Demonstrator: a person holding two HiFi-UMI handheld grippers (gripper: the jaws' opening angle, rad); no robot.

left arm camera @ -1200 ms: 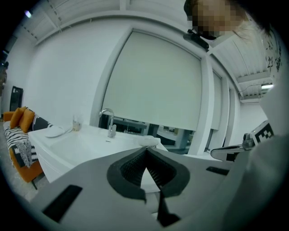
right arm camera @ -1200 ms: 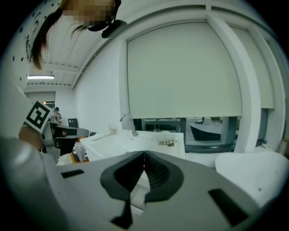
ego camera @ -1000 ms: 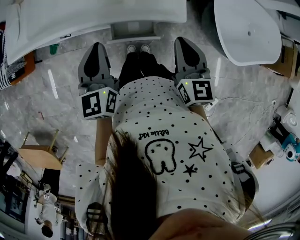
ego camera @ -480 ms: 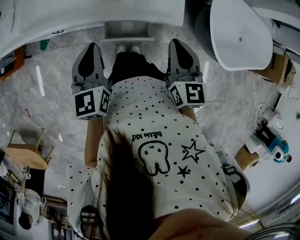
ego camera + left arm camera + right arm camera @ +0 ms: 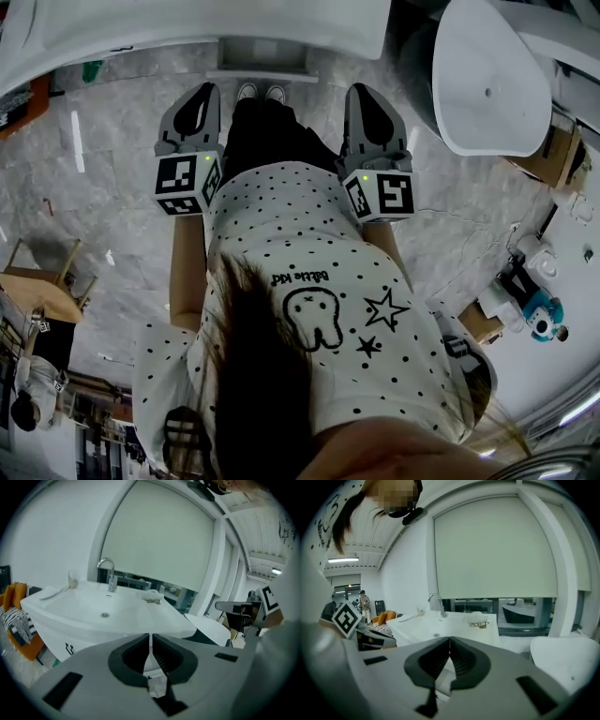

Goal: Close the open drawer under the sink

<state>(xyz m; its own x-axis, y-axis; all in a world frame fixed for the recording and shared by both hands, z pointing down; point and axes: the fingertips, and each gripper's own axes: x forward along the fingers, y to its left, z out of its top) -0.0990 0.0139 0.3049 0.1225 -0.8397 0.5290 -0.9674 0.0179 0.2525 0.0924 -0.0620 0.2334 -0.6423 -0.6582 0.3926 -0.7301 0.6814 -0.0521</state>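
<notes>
— In what state were the tongs found?

— The left tongs (image 5: 150,643) were seen pressed together at the tips, with nothing caught between them. The right tongs (image 5: 449,644) were likewise seen closed and empty. In the head view both were held out in front of a dotted shirt (image 5: 300,244), one at centre left and one at centre right of the frame.

— And what was noted beyond them?

— A pair of shoes (image 5: 261,92) was seen on the marble floor (image 5: 112,187), between the two tongs. Just above the shoes, at the upper middle of the frame, the drawer (image 5: 261,58) was seen pulled out from under the front edge of the sink (image 5: 187,23). No contact with the drawer was seen from either pair of tongs.

— Anything farther off?

— A faucet (image 5: 108,573) was seen at the back of the sink, and a white bathtub (image 5: 492,75) was seen at the upper right.
</notes>
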